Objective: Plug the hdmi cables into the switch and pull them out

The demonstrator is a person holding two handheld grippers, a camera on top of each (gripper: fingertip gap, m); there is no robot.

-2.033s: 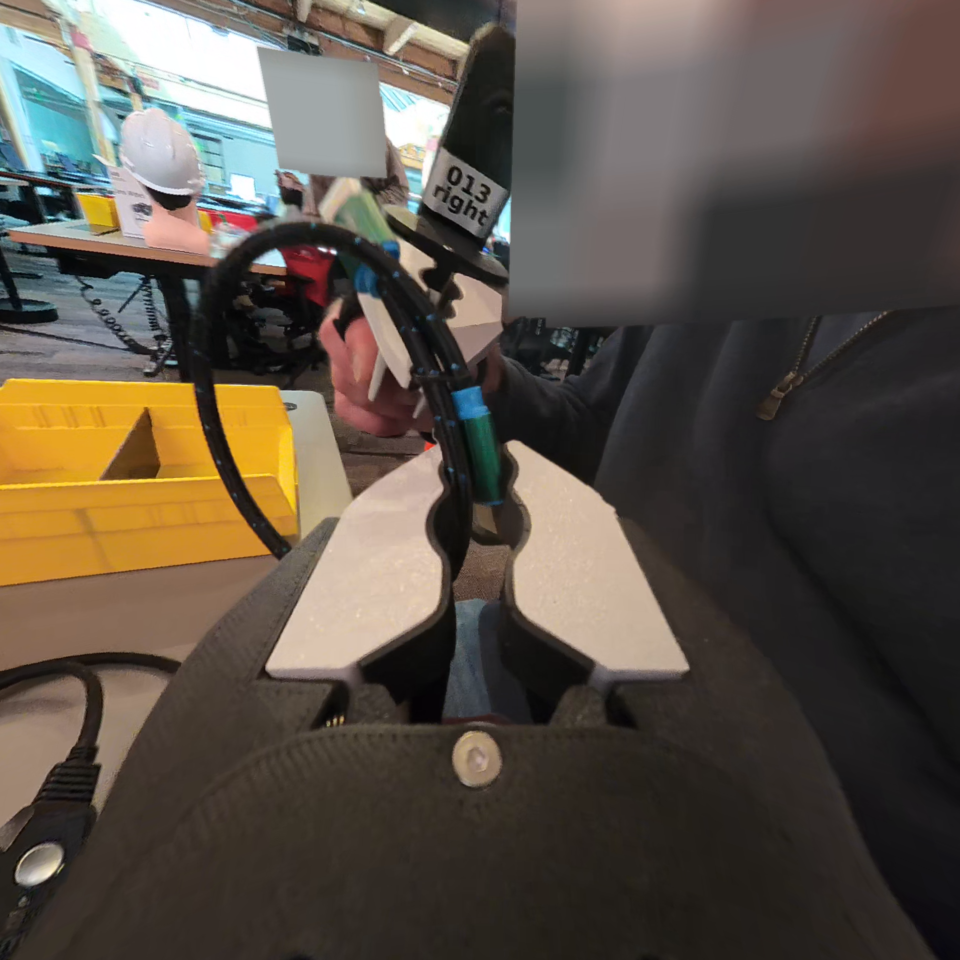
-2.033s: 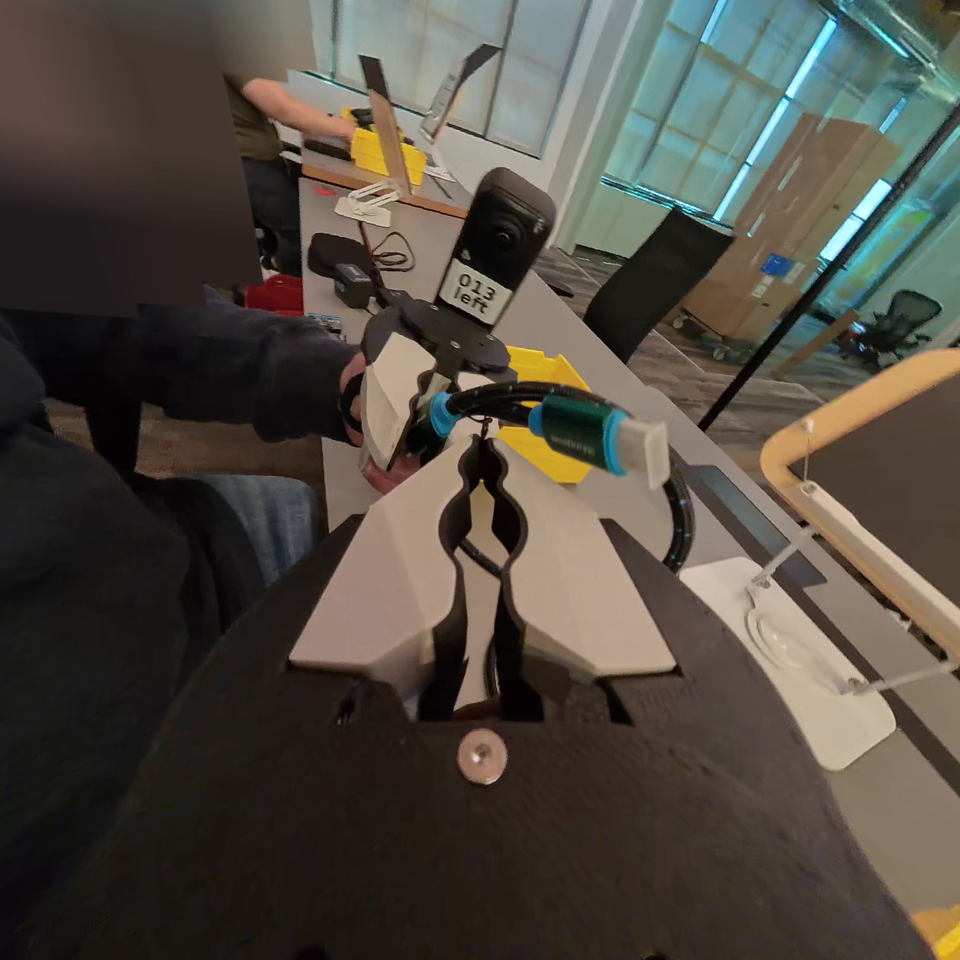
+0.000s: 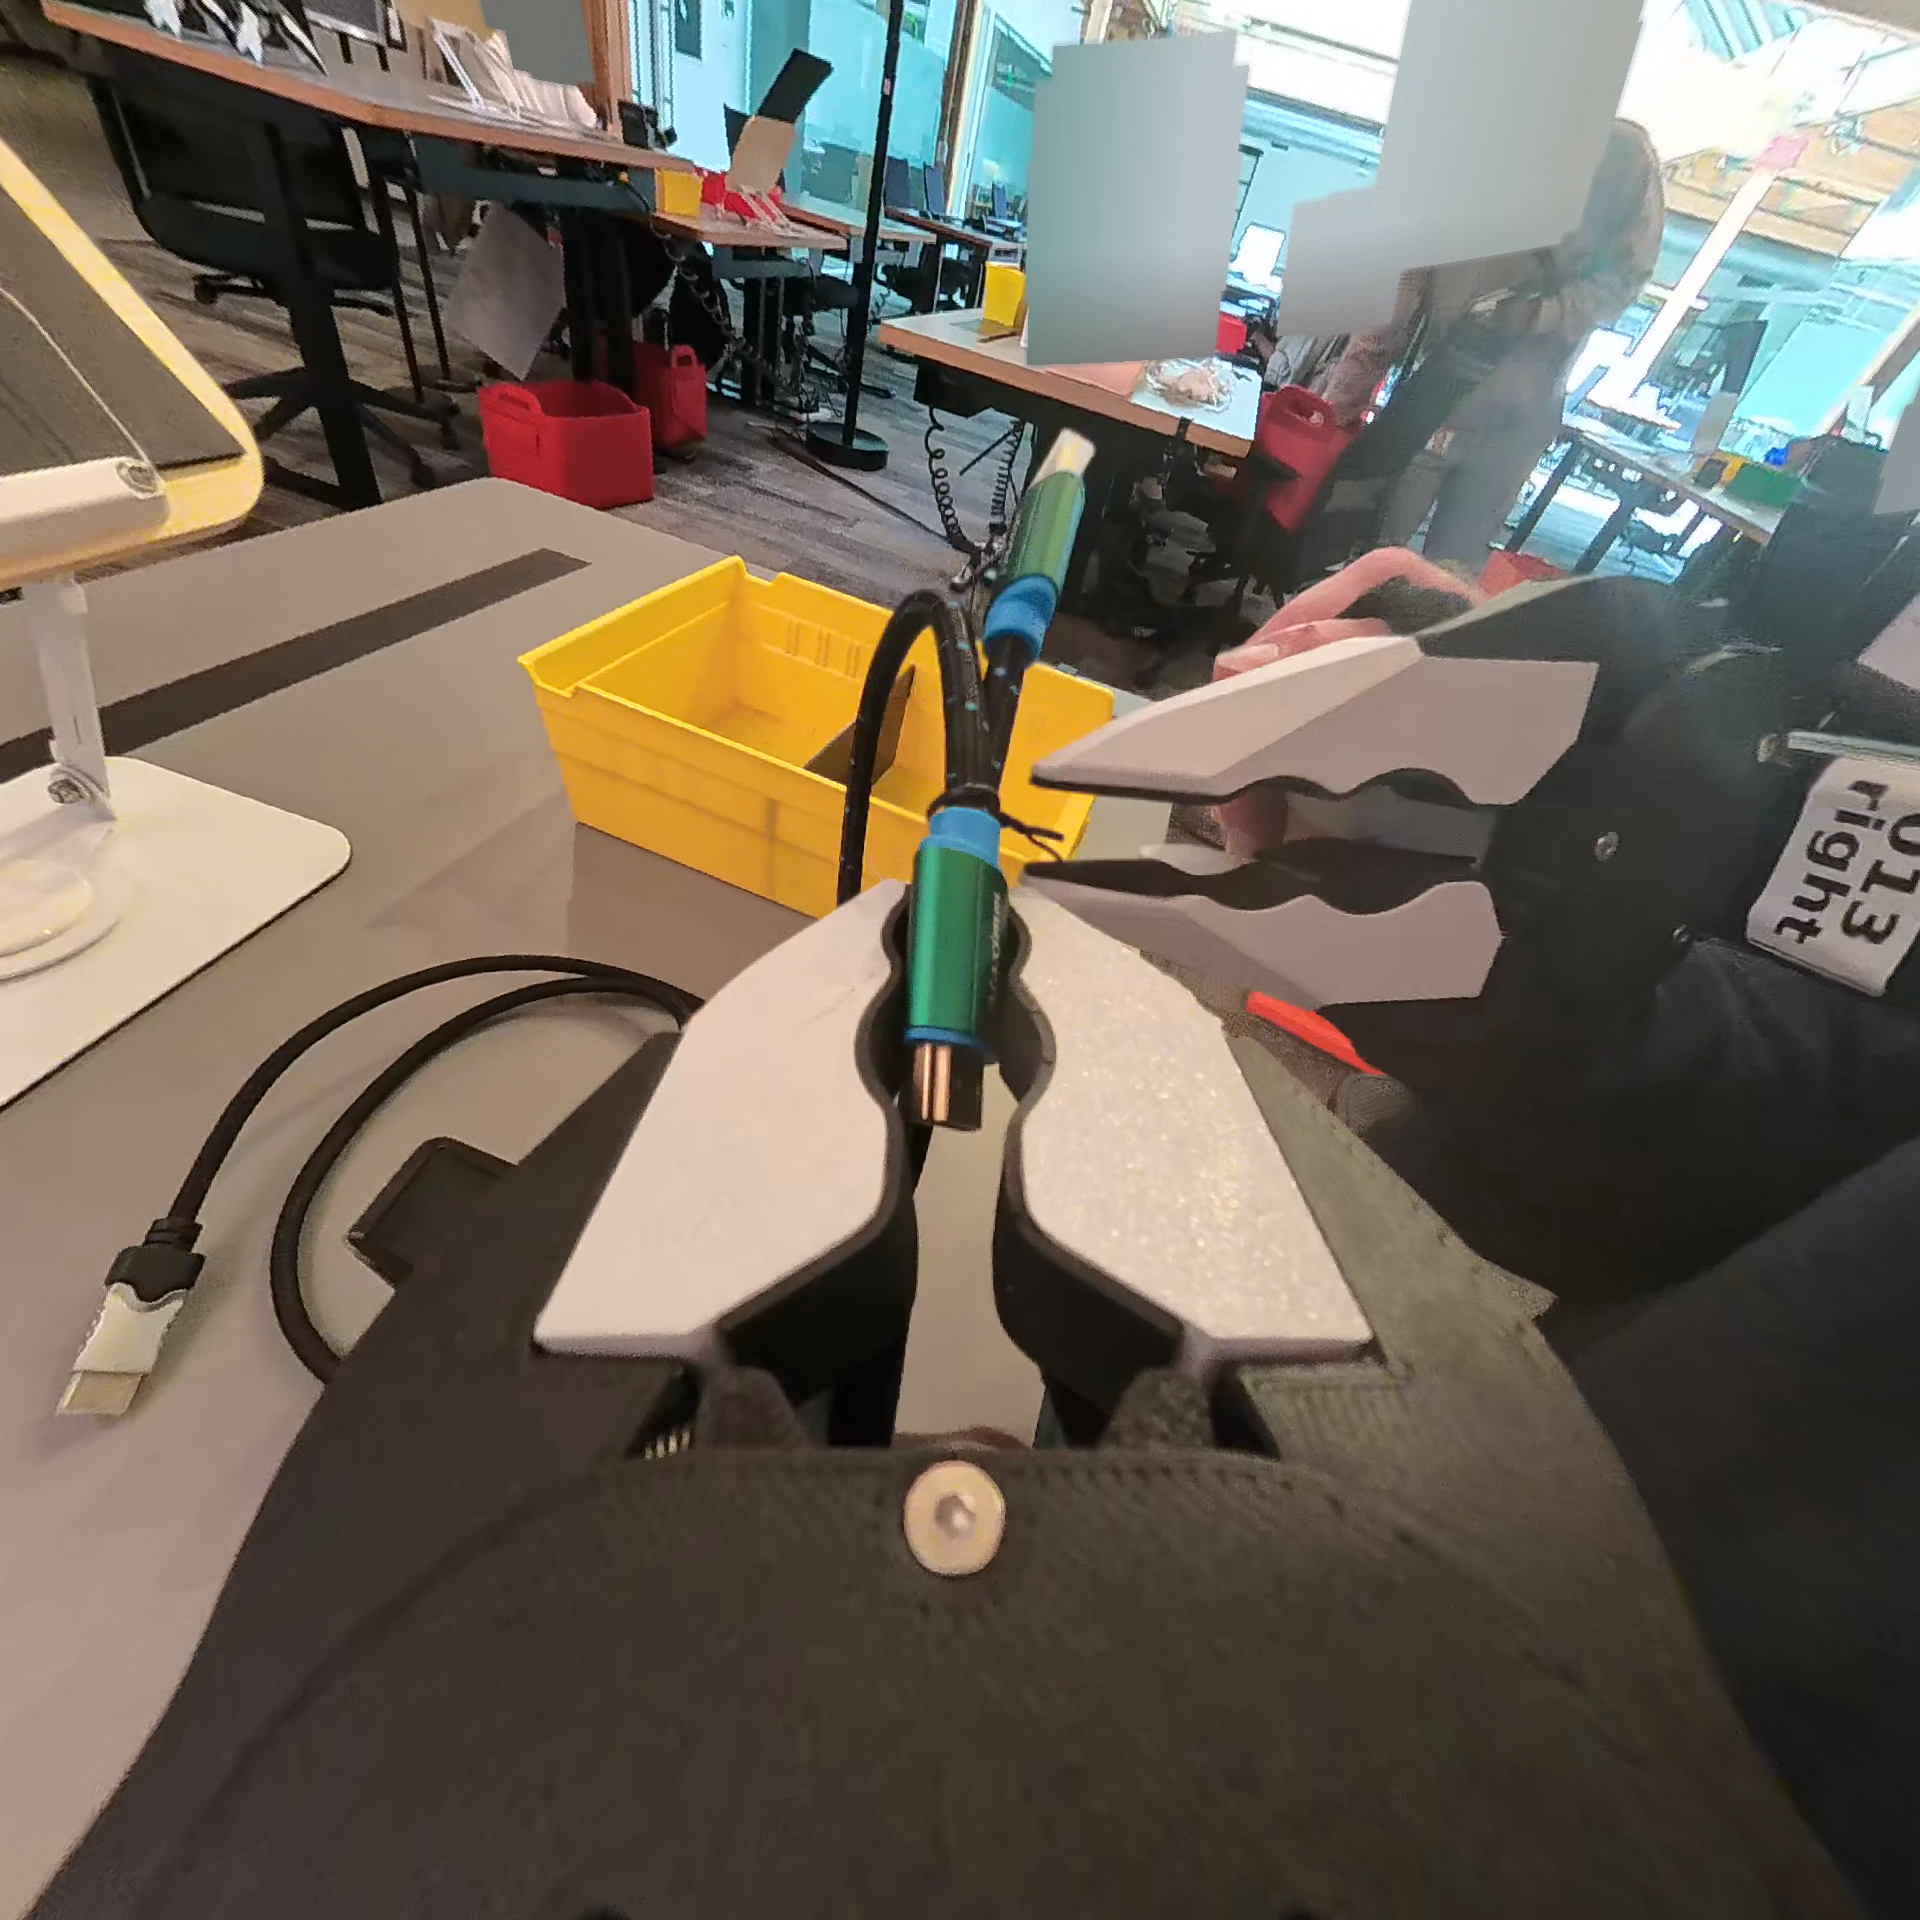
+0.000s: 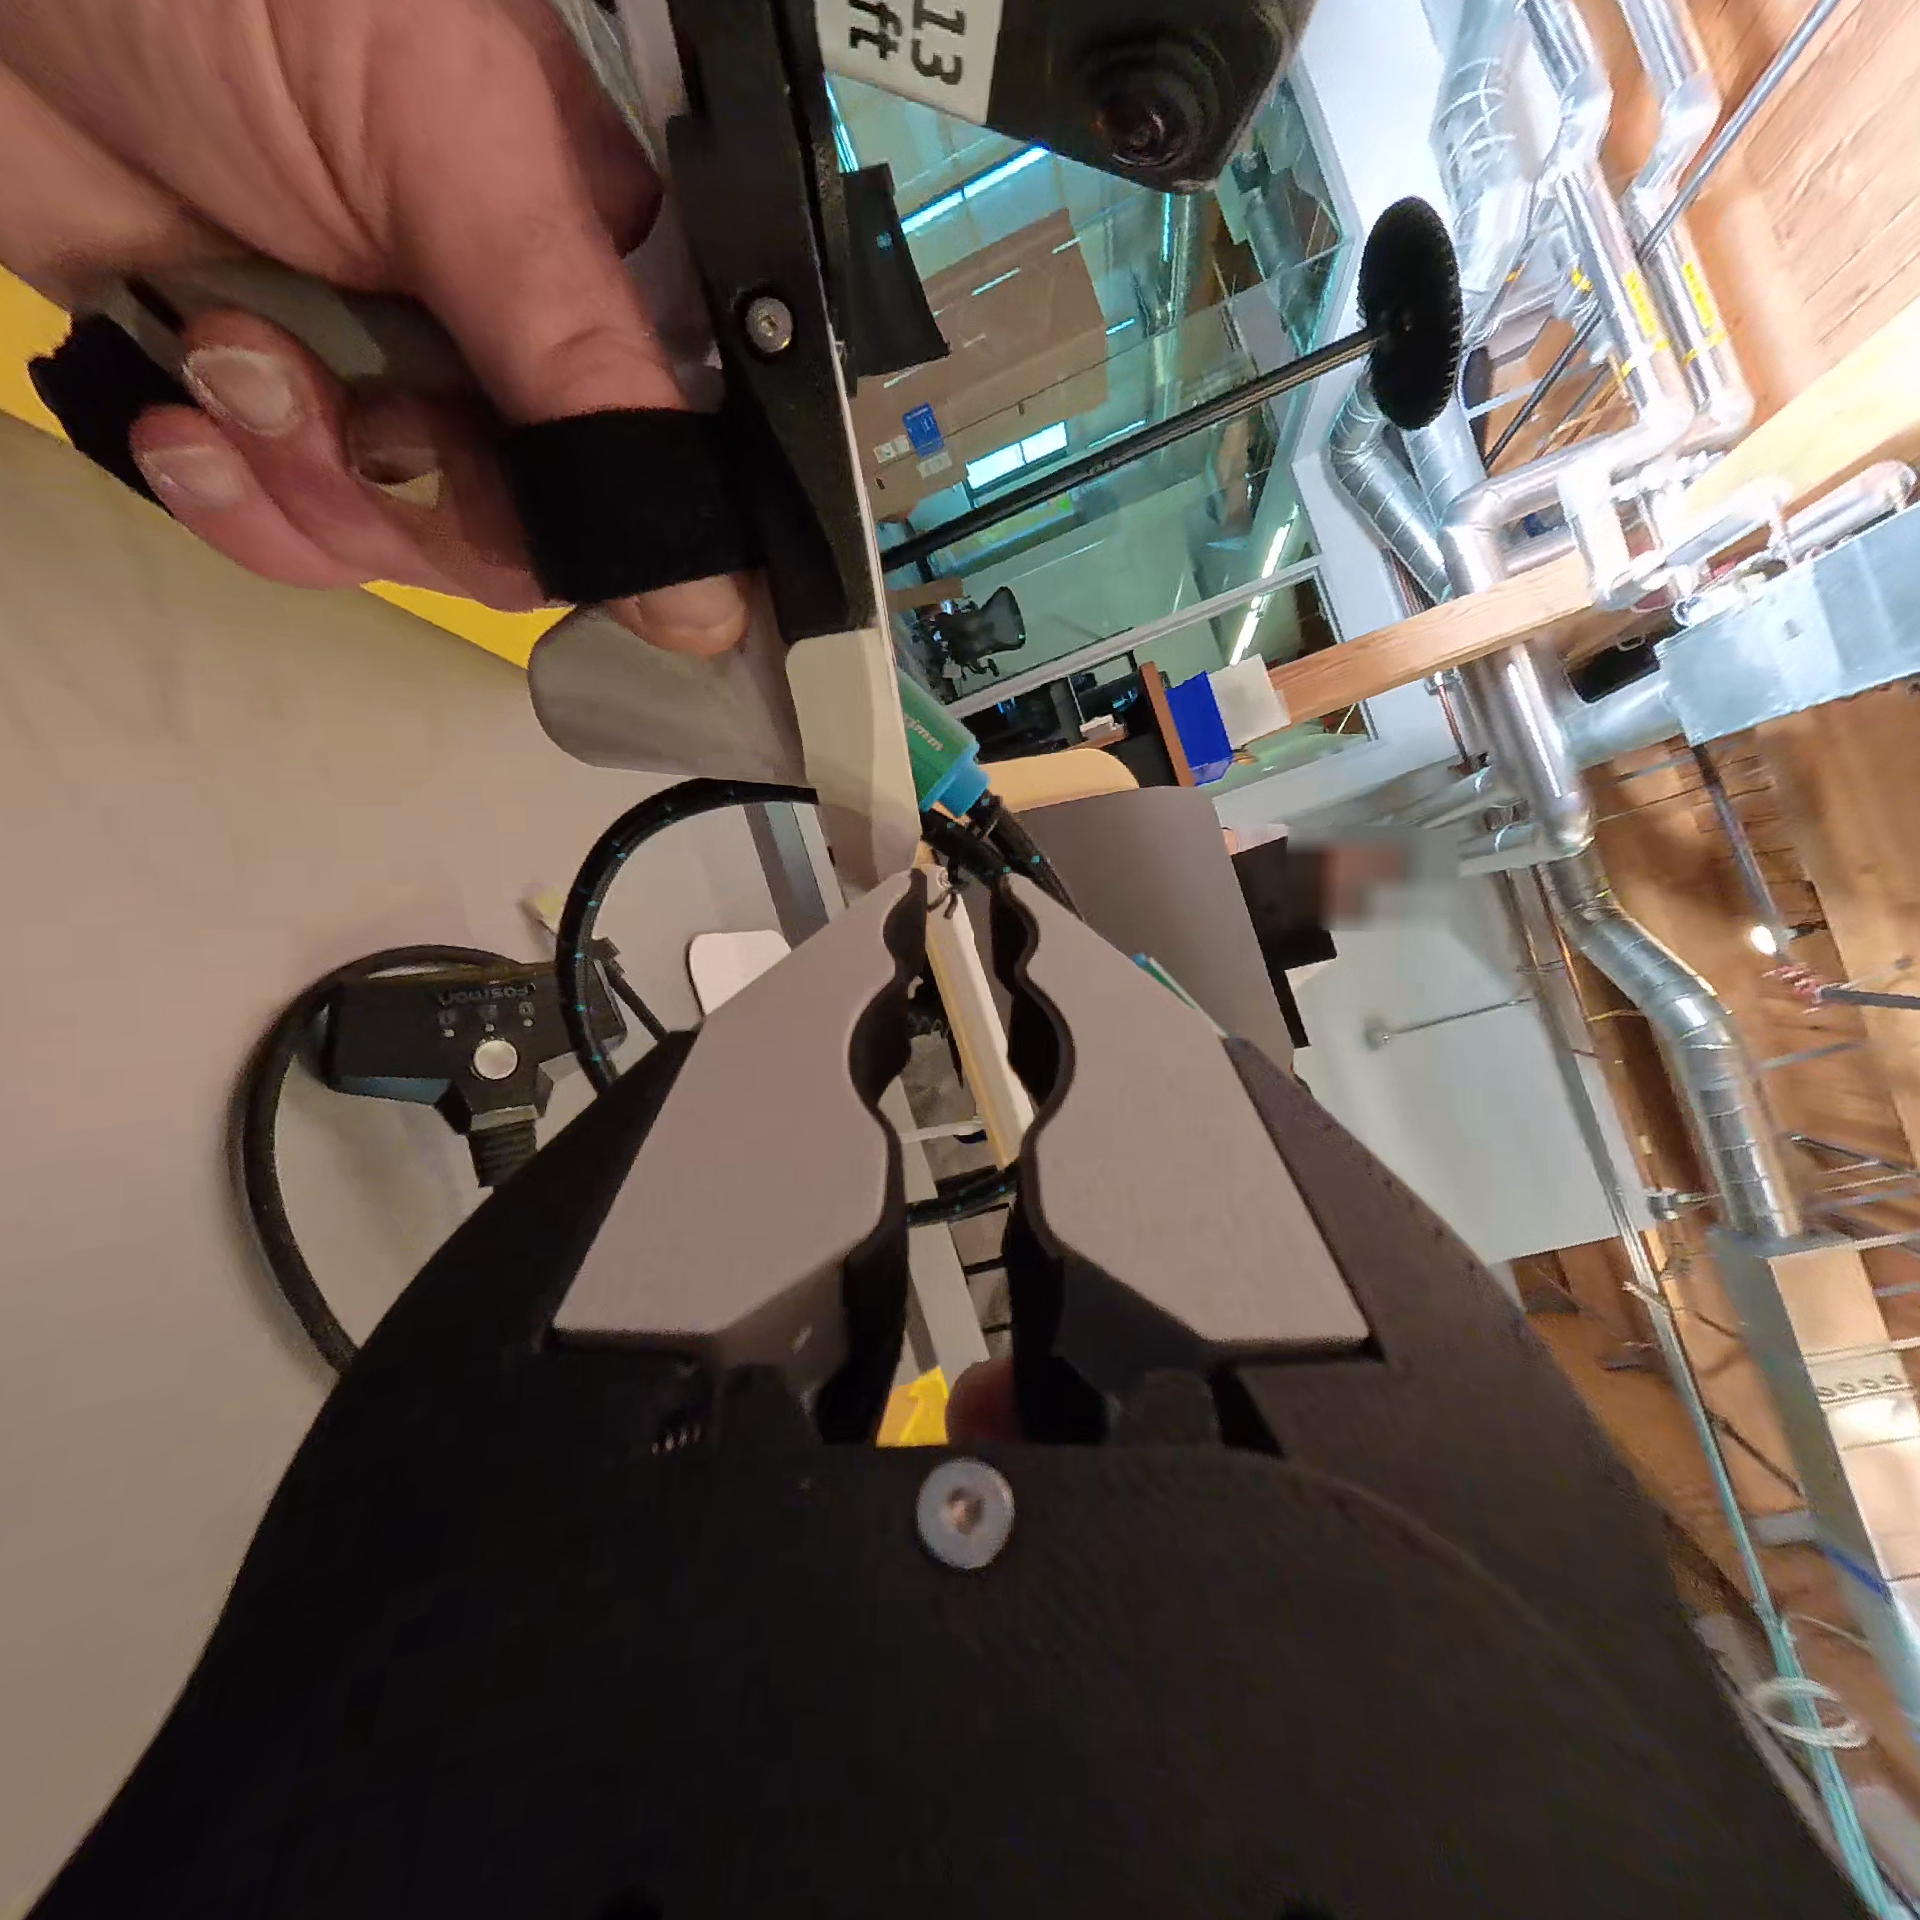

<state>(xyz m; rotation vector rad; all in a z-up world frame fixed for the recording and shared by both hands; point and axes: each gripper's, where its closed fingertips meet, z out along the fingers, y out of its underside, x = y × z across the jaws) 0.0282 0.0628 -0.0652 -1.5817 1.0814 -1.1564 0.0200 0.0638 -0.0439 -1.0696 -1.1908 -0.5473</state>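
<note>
Clamping a green HDMI plug (image 3: 954, 961) at frame centre, the left gripper (image 3: 951, 935) holds it with the metal tip pointing back toward the camera, its black braided cable (image 3: 883, 717) looping up to a second green plug (image 3: 1044, 530). Right of centre, the right gripper (image 3: 1049, 826) stands parted and empty beside the cable, before a yellow bin (image 3: 665, 727). At left in the right wrist view, the black switch (image 4: 457, 1049) lies on the grey table (image 4: 156, 831).

A grey table (image 3: 395, 748) carries a yellow bin (image 3: 727, 748). Left of the bin stands a white stand base (image 3: 208, 883); nearer lies a black cable (image 3: 312, 1091).
</note>
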